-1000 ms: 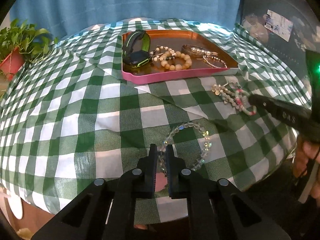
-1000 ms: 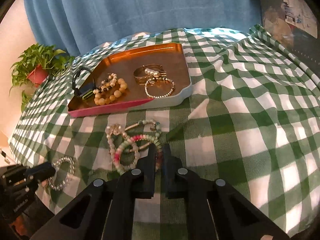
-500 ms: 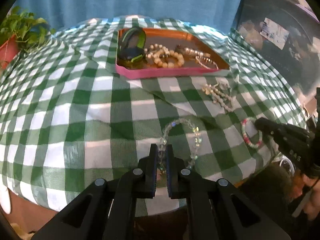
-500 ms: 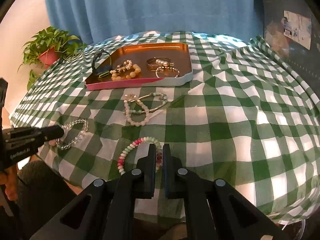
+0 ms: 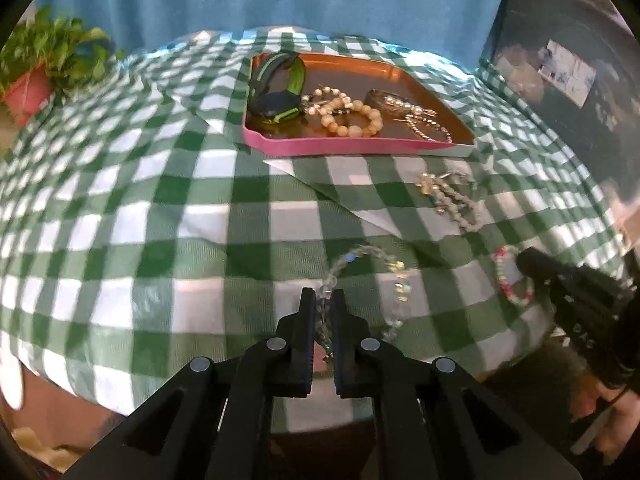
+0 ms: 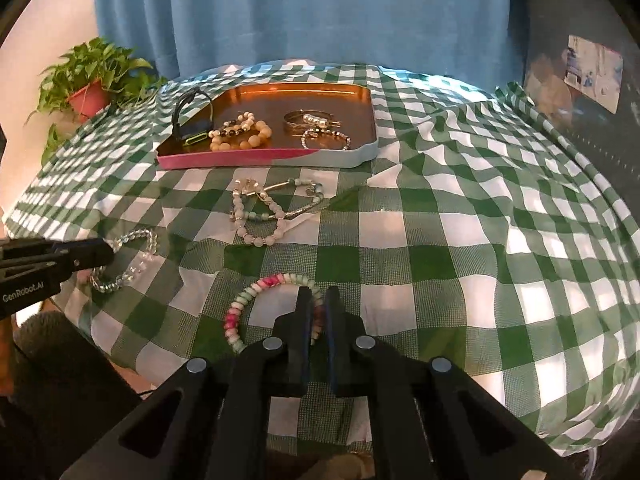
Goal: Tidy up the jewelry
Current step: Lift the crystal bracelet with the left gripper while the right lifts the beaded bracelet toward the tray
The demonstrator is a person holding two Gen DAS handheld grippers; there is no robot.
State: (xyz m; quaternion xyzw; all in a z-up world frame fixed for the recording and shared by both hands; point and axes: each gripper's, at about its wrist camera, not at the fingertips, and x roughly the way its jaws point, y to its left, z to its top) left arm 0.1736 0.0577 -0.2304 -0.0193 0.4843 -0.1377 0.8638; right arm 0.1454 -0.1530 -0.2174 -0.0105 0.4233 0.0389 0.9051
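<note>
Green-checked cloth: covers the table; all loose pieces lie on it.
Tray: pink-walled, copper floor; holds 1 green-and-black watch, 2 wooden-bead bracelets and 2 fine metal ones.
Left gripper: fingers narrow, pinched on the clear crystal bracelet, near the table's front edge.
Right gripper: fingers narrow, pinched on the pink-and-green bead bracelet, well short of the tray.
Loose pile: pale beads tangled with a chain, on the cloth just in front of the tray.
Progress: roughly 5 pieces stowed; 2 in grasp, the pile untouched; about half done.
</note>
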